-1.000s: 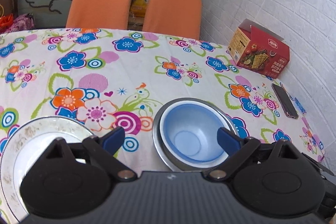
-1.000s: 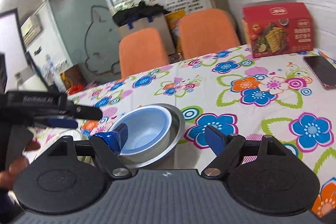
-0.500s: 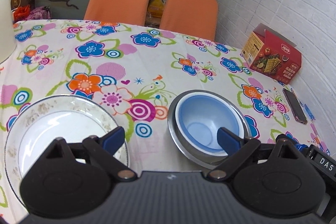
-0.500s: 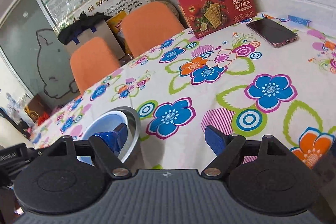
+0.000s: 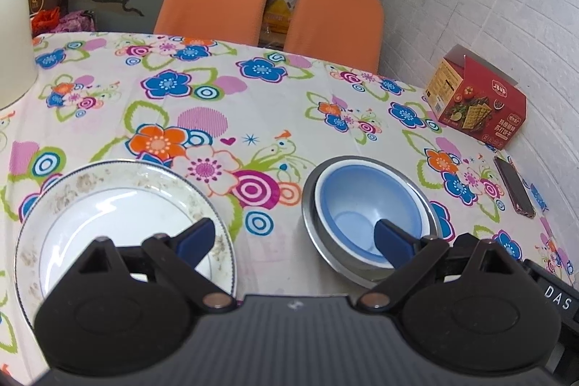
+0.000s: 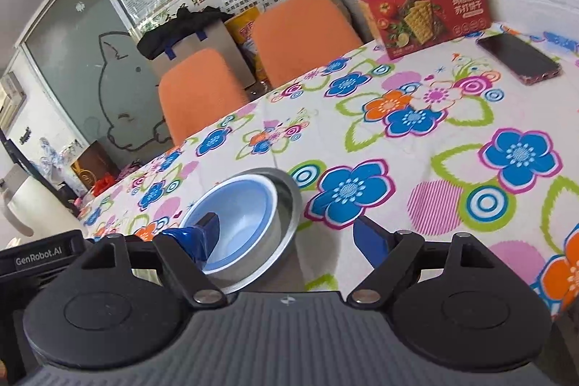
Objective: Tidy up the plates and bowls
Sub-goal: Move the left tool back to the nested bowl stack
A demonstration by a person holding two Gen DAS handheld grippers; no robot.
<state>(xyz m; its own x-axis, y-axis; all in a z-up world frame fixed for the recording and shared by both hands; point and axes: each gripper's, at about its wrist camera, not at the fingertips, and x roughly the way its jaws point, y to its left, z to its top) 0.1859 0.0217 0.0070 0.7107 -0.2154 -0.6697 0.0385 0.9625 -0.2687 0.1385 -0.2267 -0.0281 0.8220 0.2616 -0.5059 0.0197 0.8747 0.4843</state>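
From the left wrist camera my own left gripper (image 5: pixel 291 237) covers the near rim of the white plate (image 5: pixel 119 205) and the near edge of the bowls, so I cannot see those parts. Its jaws stand wide open with nothing between them, one finger over the plate, the other over the blue bowl (image 5: pixel 365 212). The plate lies flat on the flowered worktop (image 5: pixel 253 104), face up, its rim speckled with brownish marks.

The blue bowl sits nested inside the steel bowl (image 5: pixel 311 216), both mouth-up, just beside the plate and apart from it. Being round, none of them has a long axis to speak of.

On the right wrist camera the right gripper (image 6: pixel 286 234) has its jaws parted, and they have just been opening a little; the left finger hangs over the blue bowl's mouth while the near wall of the steel bowl lies between the fingers. Whether a pad touches the bowls I cannot tell.

A red cracker box (image 6: pixel 423 13) and a phone (image 6: pixel 517 58) lie at the far side.
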